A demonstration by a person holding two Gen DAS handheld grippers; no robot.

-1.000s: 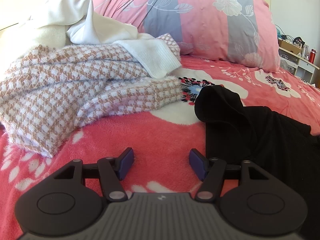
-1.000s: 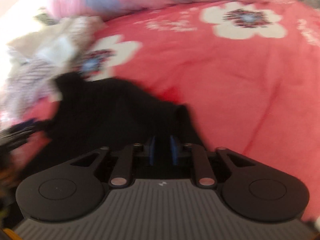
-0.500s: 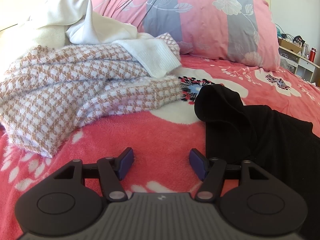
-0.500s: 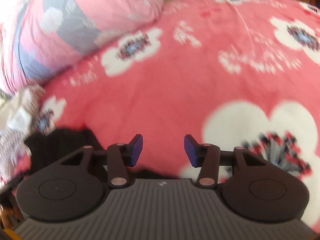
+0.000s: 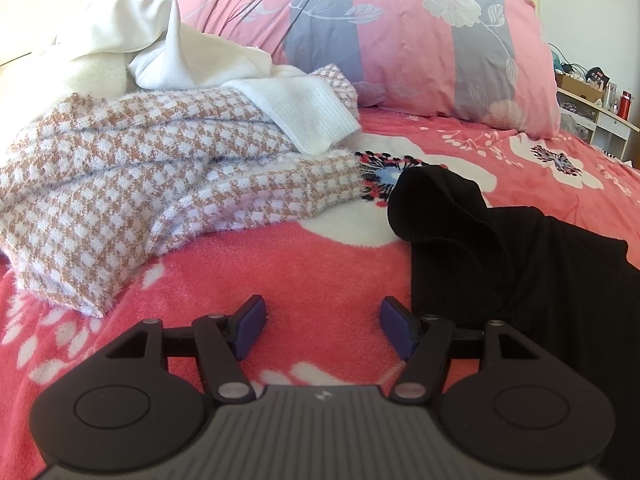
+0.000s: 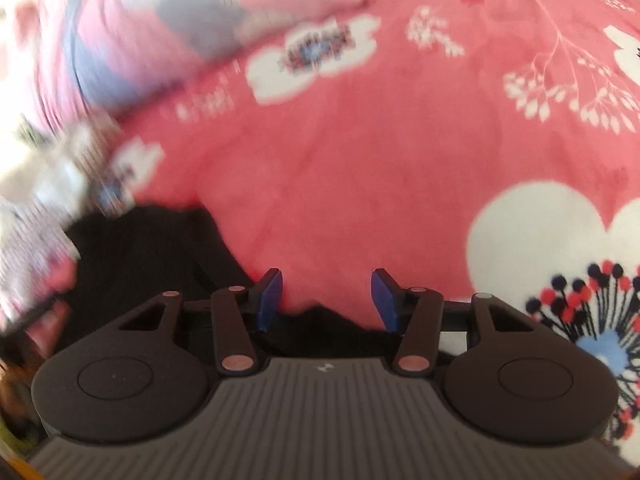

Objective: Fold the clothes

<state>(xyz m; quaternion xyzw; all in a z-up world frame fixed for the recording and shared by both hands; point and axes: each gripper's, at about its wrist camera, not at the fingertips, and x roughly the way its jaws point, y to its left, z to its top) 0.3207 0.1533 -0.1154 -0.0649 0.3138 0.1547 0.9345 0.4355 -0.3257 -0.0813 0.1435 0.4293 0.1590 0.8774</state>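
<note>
A black garment [image 5: 520,264] lies crumpled on the pink flowered bedspread [image 5: 320,272], to the right in the left wrist view. My left gripper [image 5: 323,322] hovers open over bare bedspread just left of that garment's edge, with nothing between its fingers. In the right wrist view the same black garment [image 6: 152,252] lies at lower left and runs under the tool. My right gripper [image 6: 326,298] is over the garment's edge and the bedspread [image 6: 400,184]; its jaws are opening and hold nothing.
A pink-and-white checked knit [image 5: 132,192] and white clothes [image 5: 172,48] are heaped at the left. A large pink and grey flowered pillow [image 5: 400,28] lies behind. A white shelf unit with bottles [image 5: 600,112] stands far right beyond the bed.
My right gripper let go of the black garment, its jaws spread, and it swung to the right over the bedspread. The left gripper kept still.
</note>
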